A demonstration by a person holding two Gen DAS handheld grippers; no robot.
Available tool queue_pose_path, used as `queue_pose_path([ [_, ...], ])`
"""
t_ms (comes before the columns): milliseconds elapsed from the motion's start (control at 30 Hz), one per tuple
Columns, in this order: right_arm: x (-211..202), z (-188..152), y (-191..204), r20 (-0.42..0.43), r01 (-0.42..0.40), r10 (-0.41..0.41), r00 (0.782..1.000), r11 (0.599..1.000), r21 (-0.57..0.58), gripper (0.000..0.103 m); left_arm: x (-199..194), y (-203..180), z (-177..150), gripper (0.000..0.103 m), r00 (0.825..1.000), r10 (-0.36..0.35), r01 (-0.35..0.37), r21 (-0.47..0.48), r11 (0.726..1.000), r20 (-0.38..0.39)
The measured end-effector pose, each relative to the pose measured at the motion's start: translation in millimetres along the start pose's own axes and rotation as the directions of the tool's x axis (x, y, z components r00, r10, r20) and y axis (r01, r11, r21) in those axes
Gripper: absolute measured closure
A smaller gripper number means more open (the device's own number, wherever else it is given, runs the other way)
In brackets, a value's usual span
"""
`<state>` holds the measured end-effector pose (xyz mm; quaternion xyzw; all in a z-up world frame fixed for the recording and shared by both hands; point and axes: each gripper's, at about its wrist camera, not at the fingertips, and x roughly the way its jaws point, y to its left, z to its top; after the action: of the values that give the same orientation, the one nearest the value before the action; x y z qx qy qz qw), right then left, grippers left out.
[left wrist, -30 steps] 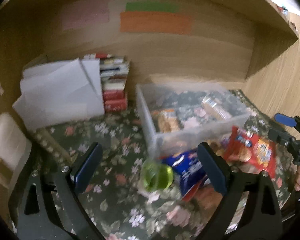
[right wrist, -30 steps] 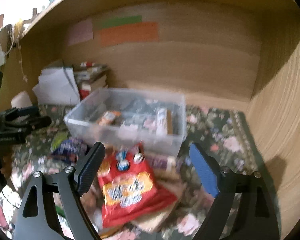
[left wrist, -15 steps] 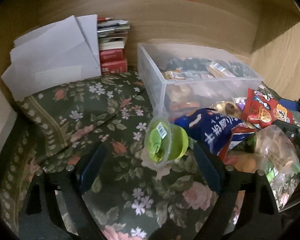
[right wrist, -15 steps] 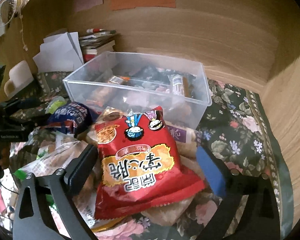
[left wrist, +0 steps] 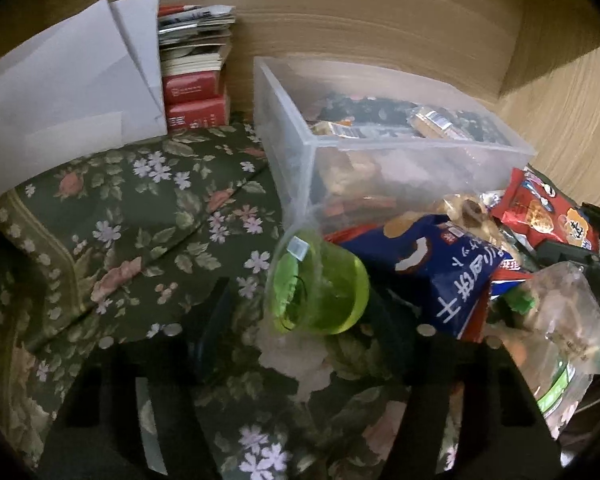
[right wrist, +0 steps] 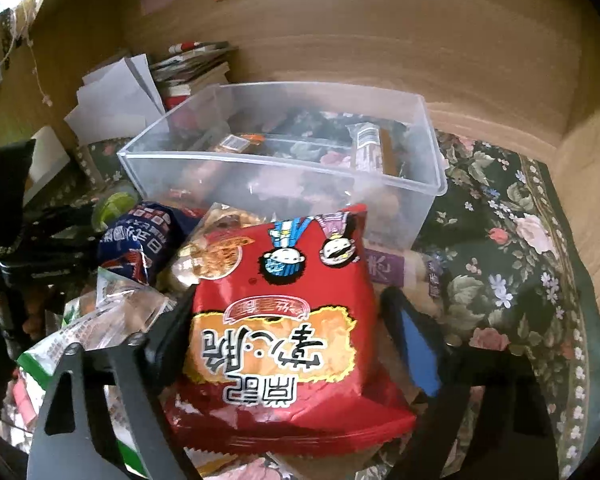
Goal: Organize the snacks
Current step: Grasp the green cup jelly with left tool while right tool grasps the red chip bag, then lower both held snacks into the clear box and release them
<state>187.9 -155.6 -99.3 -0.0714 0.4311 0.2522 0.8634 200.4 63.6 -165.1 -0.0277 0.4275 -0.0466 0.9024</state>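
Observation:
A clear plastic bin (left wrist: pixel 420 160) (right wrist: pixel 432 184) holds a few snack packs. In front of it lies a pile of snacks. My left gripper (left wrist: pixel 304 328) is open, its fingers either side of a green jelly cup (left wrist: pixel 320 292) lying on its side on the floral cloth. A blue bag (left wrist: pixel 452 276) lies just right of the cup. My right gripper (right wrist: pixel 288 328) is open, its fingers either side of a red snack bag (right wrist: pixel 284 320) on top of the pile. I cannot tell if the fingers touch the bag.
White papers (left wrist: pixel 72 80) and a stack of books (left wrist: pixel 196 72) stand at the back left against the wooden wall. A clear bag (left wrist: pixel 560 328) lies at the right of the pile. A floral cloth (right wrist: pixel 512 264) covers the surface, with a wooden side wall at the right.
Both grippers have moved down and forward toward the pile. The green cup now lies between my left fingers and the red bag between my right fingers.

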Motion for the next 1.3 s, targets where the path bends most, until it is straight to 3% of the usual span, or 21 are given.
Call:
queue_pose_path([
  [67,-1.3,-0.6,1.1,0.008,0.006,-0.006,1.0,1.0,-0.002,0.027,3.7,-2.8,2.1,0.054,1.0,-0.018,0.019,0.006,1.0,-0.01],
  [133,-2.1,-1.2,3.1,0.008,0.017,-0.017,1.0,1.0,-0.009,0.039,3.0,-8.0,1.6,0.055,1.0,-0.003,0.003,0.01,1.0,0.002],
  [367,-12.2,-4.6,5.0,0.042,0.066,-0.065,0.997,0.998,-0.02,0.039,-17.7,-15.4,-5.0,0.063,0.998,0.033,-0.035,0.022,0.999,0.056],
  [600,-34.9,2.4,3.2,0.114,0.078,-0.076,0.99,0.997,-0.007,0.039,-47.8,-8.7,-4.0,0.063,0.994,0.037,-0.038,0.007,0.999,0.105],
  [967,-67.2,30.4,7.2,0.272,0.095,-0.091,0.958,0.995,-0.003,0.039,-88.5,-25.3,29.1,0.063,0.971,0.019,-0.024,0.019,1.0,0.238],
  [1300,-70.1,60.1,10.4,0.341,0.097,-0.09,0.936,0.995,-0.003,0.039,-99.6,-32.4,66.1,0.063,0.947,0.003,-0.006,0.009,1.0,0.321],
])
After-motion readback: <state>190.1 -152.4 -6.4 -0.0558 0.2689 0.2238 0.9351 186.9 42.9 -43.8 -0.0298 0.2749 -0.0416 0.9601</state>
